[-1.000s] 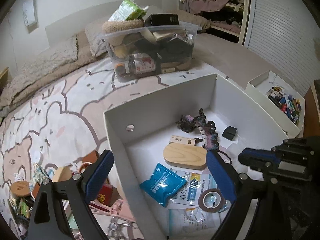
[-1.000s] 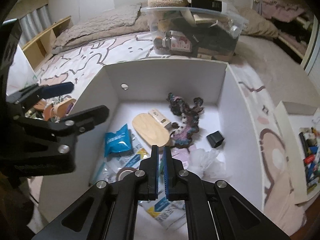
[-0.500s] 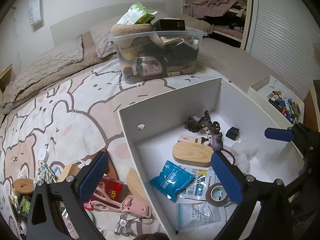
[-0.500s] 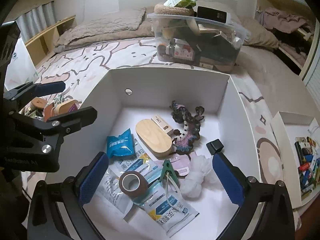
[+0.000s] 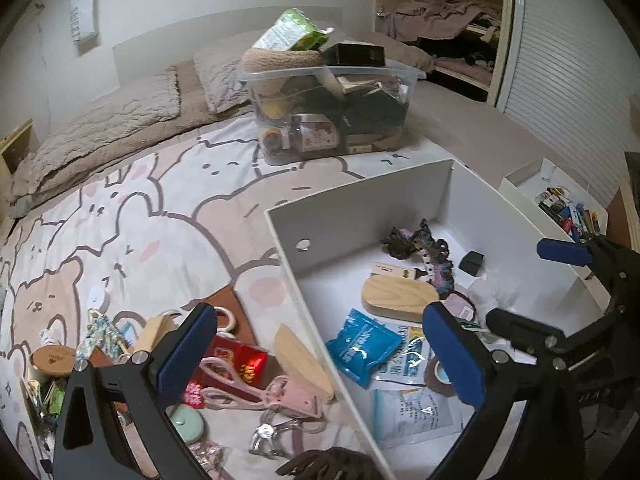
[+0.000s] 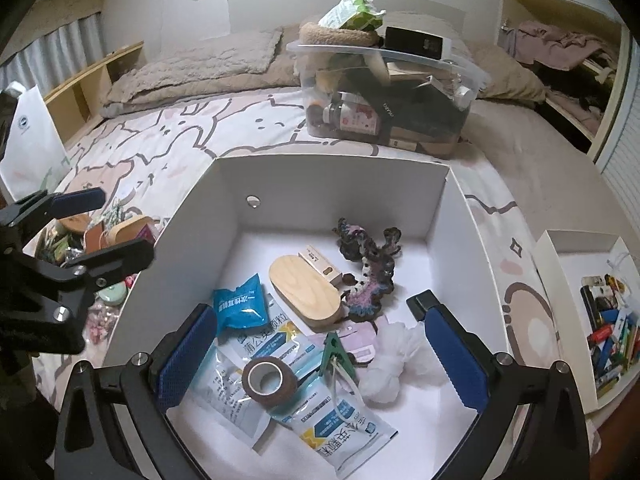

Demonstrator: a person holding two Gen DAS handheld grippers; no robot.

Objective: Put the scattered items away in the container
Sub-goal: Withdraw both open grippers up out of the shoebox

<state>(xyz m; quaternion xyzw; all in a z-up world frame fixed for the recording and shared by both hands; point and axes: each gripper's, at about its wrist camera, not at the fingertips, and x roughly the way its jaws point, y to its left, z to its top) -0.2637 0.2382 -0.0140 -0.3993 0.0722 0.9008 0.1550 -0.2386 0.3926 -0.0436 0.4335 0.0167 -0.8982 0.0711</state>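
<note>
The white box (image 6: 332,168) sits on the bed and holds a wooden oval (image 6: 306,294), a blue packet (image 6: 238,306), a brown tape roll (image 6: 268,380), a green clip (image 6: 334,354) and a white puff (image 6: 400,360). My right gripper (image 6: 322,356) hangs open above them, its pads touching nothing. Left of the box (image 5: 360,190), pink scissors (image 5: 248,388), a red packet (image 5: 236,360), a wooden wedge (image 5: 304,356) and a mint disc (image 5: 184,426) lie scattered. My left gripper (image 5: 320,354) is open and empty above the box's left wall.
A full clear bin (image 5: 332,112) stands behind the box. A small white tray (image 6: 560,240) of lighters and pens sits to the right near the bed's edge. A dark hair claw (image 5: 332,466) lies at the near edge, and pillows line the far side.
My right gripper went from shut to wide open, and the green clip now lies in the box. My left gripper drifted left, bringing more of the scattered pile into view.
</note>
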